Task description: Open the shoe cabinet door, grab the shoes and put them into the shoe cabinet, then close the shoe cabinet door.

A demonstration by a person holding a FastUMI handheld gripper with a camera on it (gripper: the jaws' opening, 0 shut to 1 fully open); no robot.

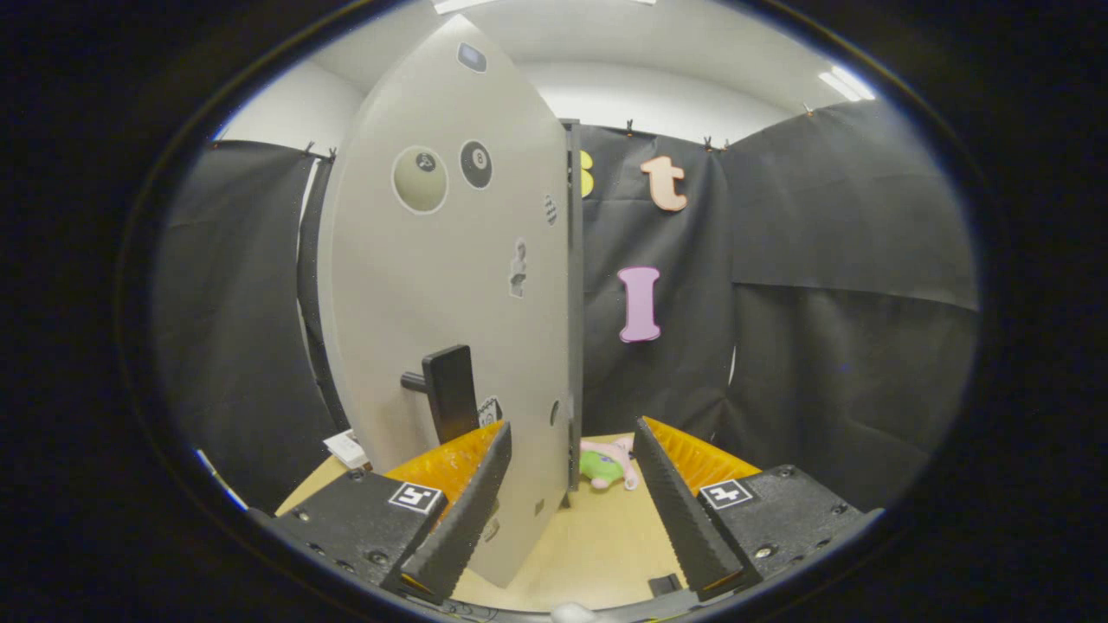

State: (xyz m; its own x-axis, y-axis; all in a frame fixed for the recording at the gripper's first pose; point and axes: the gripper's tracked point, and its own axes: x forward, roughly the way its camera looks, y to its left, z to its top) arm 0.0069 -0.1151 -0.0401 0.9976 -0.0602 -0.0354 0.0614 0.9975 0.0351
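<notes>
Since the cabinet door [450, 285] stands swung open, the gripper [571, 450] spreads empty toward the shoes [608, 465] beside the door's edge.

The shoe cabinet door [450, 285], a pale grey panel marked with several small round stickers, is seen swung open, standing upright and edge-on towards the fingers, its lower corner reaching between them. A dark block handle [448, 391] is fixed low on its face, just above the left finger. The shoes [608, 464], pink and green, are seen lying on the tan tabletop just beyond the fingers, right beside the door's hinge edge.
</notes>
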